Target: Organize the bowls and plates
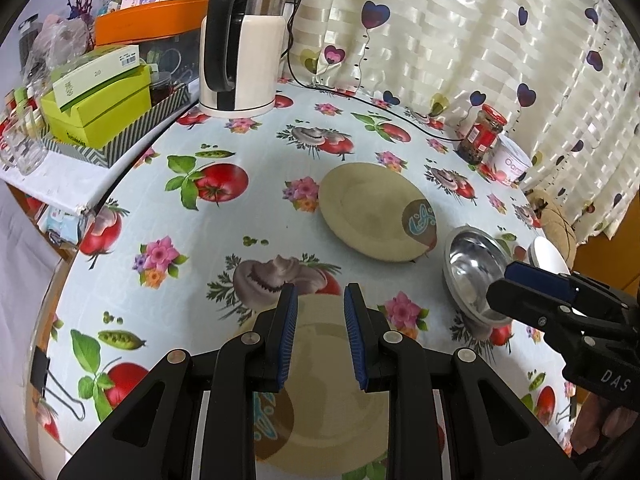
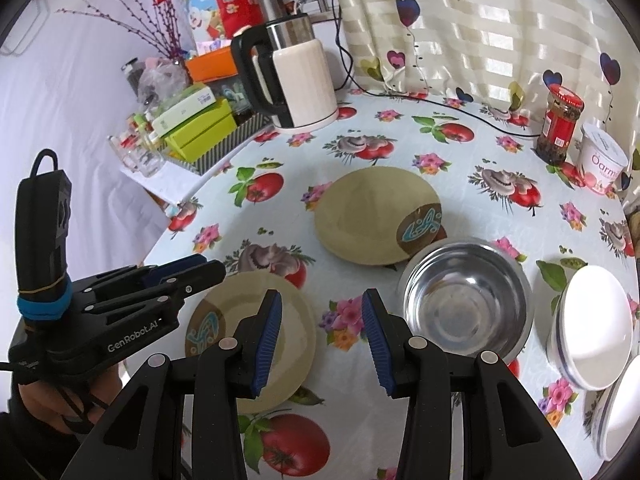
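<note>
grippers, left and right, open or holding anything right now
Left gripper: open, holding nothing, above the near beige plate.
Right gripper: open, holding nothing, above the tablecloth beside the steel bowl.

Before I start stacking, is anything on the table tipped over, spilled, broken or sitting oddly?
Nothing stands out. Both tan plates, the far one and the near one, lie flat and apart. The steel bowl sits upright and empty, and the white bowls beside it show no damage. No spills show on the tablecloth.
</note>
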A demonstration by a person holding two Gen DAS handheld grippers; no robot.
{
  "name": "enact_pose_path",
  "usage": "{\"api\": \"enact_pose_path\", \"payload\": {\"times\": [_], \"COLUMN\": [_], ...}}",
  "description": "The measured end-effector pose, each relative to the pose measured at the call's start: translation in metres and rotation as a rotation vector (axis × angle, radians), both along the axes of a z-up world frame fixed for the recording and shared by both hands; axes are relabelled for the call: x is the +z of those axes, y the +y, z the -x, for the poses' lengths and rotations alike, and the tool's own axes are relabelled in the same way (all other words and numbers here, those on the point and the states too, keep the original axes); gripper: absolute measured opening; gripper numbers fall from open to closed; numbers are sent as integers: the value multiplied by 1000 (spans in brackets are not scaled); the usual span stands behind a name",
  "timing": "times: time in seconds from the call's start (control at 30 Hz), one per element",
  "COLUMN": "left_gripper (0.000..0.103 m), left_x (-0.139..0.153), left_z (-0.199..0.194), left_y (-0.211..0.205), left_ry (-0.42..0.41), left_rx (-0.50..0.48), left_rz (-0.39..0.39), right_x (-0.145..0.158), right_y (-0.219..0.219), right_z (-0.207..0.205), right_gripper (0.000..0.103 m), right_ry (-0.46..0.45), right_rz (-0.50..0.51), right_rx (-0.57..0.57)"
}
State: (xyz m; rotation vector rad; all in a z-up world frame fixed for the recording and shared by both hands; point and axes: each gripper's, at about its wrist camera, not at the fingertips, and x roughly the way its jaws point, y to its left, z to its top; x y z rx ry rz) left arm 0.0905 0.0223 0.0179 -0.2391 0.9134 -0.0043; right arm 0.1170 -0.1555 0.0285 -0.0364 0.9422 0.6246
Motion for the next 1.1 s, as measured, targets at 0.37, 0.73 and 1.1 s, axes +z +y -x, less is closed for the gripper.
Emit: {"api": "enact_pose_path", "payload": {"times": [0.37,0.73,1.1], "left_gripper": [25,25,25], "left_x": [-2,-16,-38], "left_z": [-29,-68,-105], "left_y": [2,3,5], "left_ry": [6,48,109], "left_rx": [0,-12,9], "left_rz": [-6,24,62], "right_x": [-2,-14,-42], "right_y": [-7,-11,-15], "right_z": [-36,-82,-133], "right_gripper": [42,50,49], "right_ry": [19,70,162], "right_rz": [-12,-8,15], "right_rx": [-10,-25,-64]}}
